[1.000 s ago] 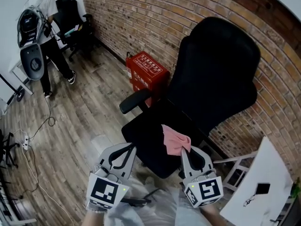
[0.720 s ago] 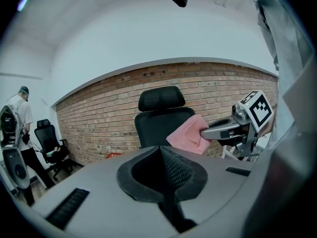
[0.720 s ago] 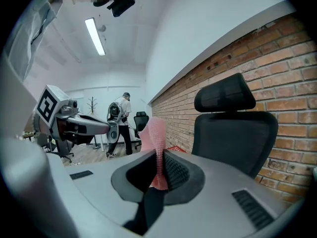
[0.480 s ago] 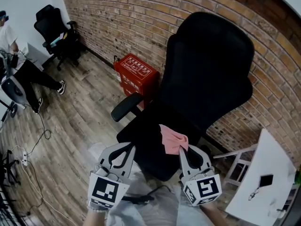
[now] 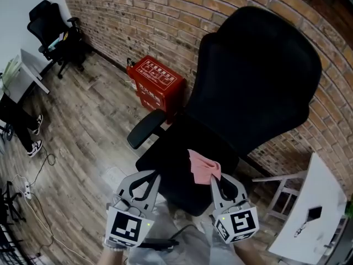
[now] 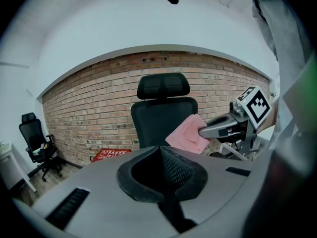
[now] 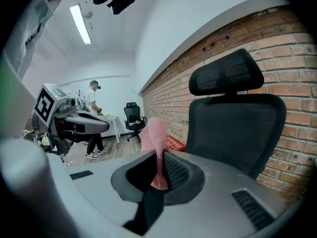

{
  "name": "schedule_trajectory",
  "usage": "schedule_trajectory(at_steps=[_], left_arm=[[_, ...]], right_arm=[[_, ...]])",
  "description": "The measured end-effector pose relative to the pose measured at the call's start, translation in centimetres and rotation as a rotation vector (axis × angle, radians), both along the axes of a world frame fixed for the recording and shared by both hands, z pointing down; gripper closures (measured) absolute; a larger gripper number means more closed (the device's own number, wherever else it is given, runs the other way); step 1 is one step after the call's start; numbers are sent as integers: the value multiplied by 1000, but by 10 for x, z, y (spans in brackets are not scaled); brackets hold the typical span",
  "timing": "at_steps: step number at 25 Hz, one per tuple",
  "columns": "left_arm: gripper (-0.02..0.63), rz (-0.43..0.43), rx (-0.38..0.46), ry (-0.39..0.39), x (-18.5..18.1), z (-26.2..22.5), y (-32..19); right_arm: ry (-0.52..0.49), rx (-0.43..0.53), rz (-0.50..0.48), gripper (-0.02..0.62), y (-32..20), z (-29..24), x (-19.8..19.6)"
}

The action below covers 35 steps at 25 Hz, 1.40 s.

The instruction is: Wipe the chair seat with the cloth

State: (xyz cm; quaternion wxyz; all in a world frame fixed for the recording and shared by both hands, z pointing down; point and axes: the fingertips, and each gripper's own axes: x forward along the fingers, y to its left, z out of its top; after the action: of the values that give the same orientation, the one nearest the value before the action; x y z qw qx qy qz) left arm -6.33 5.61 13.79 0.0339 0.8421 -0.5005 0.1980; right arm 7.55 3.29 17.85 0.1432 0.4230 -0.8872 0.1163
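Observation:
A black office chair [image 5: 248, 87] stands against the brick wall, its seat [image 5: 176, 159] facing me. My right gripper [image 5: 212, 176] is shut on a pink cloth [image 5: 202, 164], which hangs above the seat's front right part. In the right gripper view the pink cloth [image 7: 156, 148] stands pinched between the closed jaws. My left gripper [image 5: 144, 175] is shut with nothing in it, held over the seat's front left edge. In the left gripper view the chair [image 6: 163, 113] is ahead and the pink cloth [image 6: 188, 134] sits at the right gripper's tip.
A red box [image 5: 155, 84] sits on the wooden floor by the wall, left of the chair's armrest [image 5: 145, 128]. Another black chair [image 5: 52, 29] and a person's legs [image 5: 22, 126] are at far left. A white table [image 5: 309, 214] is at lower right.
The view has shifted, so the chair looks larger and the person at left has slid mostly out of frame. Both grippers keep their places, the cloth still held.

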Motion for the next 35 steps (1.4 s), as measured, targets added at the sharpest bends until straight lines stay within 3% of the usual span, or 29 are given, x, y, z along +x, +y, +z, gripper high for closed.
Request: schedule_trajectory(at_steps=[11, 17, 35], left_arm=[[588, 44, -38, -23, -44, 55, -60], [588, 54, -67, -21, -52, 109, -104], [588, 146, -169, -6, -69, 213, -148]], right_arm=[[35, -41, -9, 545, -69, 58, -53], [47, -83, -20, 545, -111, 120, -76], [89, -252, -2, 545, -162, 257, -132]])
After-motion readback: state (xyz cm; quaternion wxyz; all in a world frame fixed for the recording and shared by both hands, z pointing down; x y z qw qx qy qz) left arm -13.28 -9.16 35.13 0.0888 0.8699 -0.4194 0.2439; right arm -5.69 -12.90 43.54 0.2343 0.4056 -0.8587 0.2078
